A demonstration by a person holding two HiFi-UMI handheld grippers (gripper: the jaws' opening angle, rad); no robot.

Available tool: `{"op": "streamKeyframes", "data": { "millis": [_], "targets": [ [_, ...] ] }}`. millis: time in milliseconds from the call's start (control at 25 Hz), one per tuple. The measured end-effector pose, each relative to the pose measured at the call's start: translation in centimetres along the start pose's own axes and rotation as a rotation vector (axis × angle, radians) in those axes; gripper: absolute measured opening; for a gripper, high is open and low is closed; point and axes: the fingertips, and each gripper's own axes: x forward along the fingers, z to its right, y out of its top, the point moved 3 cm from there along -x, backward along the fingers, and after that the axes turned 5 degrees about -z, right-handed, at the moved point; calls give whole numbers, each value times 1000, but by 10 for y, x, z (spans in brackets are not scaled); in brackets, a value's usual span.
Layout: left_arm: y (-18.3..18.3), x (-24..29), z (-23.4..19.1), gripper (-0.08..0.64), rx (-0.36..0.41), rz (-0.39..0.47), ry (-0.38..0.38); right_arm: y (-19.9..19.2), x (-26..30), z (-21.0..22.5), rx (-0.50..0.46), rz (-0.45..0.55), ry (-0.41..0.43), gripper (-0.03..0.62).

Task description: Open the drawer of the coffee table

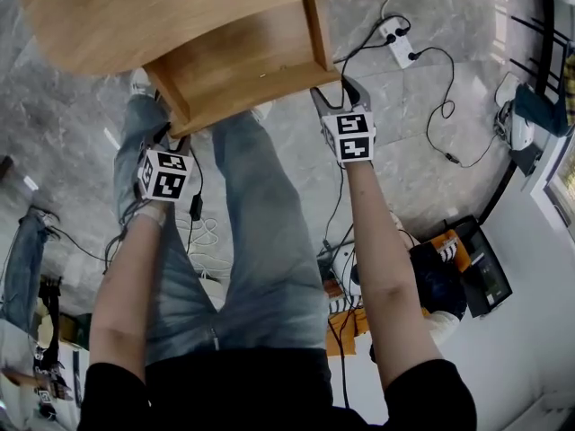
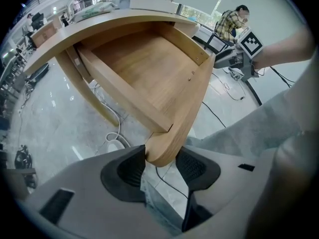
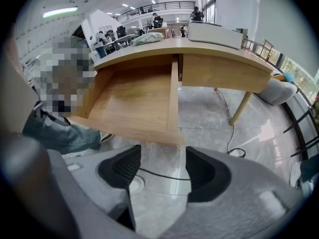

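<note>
Left gripper [image 2: 160, 164] is clamped on the rounded front corner of the drawer [image 1: 241, 64], which juts well out from under the coffee table [image 1: 180, 7], bare inside showing. Right gripper [image 3: 160, 167] hovers unclenched and empty, just short of the front edge. Opening looks all but done.

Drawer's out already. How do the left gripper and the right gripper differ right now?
The left gripper has its jaws closed on the rounded corner of the drawer front. The right gripper has its jaws apart, with only floor between them. The left gripper touches the wood, while the right gripper grips nothing near the drawer front's other end. Both point steeply down at the same drawer front.
</note>
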Motion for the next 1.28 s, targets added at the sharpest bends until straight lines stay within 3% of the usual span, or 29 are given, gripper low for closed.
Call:
{"op": "streamKeyframes", "data": {
  "millis": [400,640,840,1080,1280],
  "targets": [
    [-4,-21,-5,196,106,-71,-72,10,-31,-20,89,39,-50,277],
    [1,-47,-10,196,185,-63,-112,26,-56,-46,161,88,-77,276],
    [15,-89,-20,144,243,-27,-144,48,-90,-67,234,140,-99,276],
    [53,-145,-38,54,293,79,-175,76,-131,-91,311,213,-137,275],
    [94,-191,-46,17,346,176,-203,99,-167,-107,361,284,-179,229]
  ]
}}
